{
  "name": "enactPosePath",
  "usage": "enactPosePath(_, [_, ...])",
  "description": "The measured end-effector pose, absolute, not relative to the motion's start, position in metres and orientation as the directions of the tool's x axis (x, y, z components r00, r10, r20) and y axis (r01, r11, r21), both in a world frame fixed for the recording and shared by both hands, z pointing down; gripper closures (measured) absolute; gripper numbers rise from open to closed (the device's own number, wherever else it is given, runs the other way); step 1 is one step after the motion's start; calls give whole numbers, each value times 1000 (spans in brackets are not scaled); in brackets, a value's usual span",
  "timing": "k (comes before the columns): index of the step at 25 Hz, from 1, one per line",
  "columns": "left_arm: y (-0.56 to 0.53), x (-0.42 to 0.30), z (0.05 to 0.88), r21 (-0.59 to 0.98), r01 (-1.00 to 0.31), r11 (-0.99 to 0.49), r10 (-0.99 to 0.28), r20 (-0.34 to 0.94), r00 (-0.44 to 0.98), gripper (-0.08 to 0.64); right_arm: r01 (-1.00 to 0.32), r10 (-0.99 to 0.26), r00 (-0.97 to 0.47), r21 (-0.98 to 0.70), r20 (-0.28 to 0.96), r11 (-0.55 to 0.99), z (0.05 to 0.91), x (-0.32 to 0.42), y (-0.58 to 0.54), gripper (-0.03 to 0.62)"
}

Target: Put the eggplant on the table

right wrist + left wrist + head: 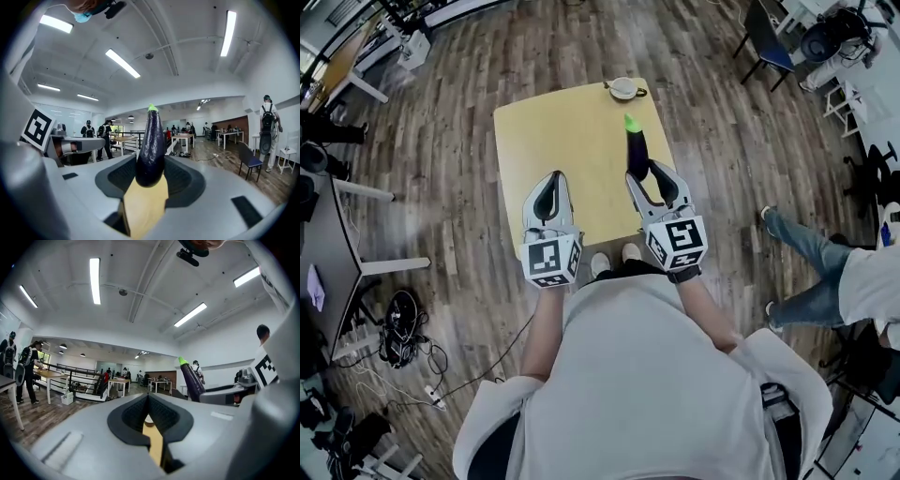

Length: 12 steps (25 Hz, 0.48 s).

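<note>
My right fingers (pixel 187 180) grip the eggplant (pixel 151 145) by its dark base, its green tip pointing to 12 o'clock above the surface (pixel 553 141). My left fingers (pixel 129 416), at 9 o'clock, are closed, empty.

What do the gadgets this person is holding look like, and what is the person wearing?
The left hand-held gripper and right hand-held gripper each have a light grey rounded shell, black padding lining the two jaws, and a white cube with black square markers at the rear. The person wears a pale top.
</note>
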State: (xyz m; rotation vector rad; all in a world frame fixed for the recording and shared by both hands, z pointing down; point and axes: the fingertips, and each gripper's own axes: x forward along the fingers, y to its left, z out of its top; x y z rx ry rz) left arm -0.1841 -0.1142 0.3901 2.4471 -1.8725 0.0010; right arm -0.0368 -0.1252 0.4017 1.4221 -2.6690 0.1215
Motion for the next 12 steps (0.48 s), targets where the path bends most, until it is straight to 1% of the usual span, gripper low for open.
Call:
enactPosePath(6, [-142, -173, 413, 74, -954, -292, -951, 81, 297, 555, -848, -822, -519, -22, 235, 529, 427, -21, -158, 405])
enactPosePath(12, [-168, -153, 438, 103, -940, -324, -931, 141, 336, 555, -874, -810, -461, -28, 362, 485, 468, 2, -188, 405])
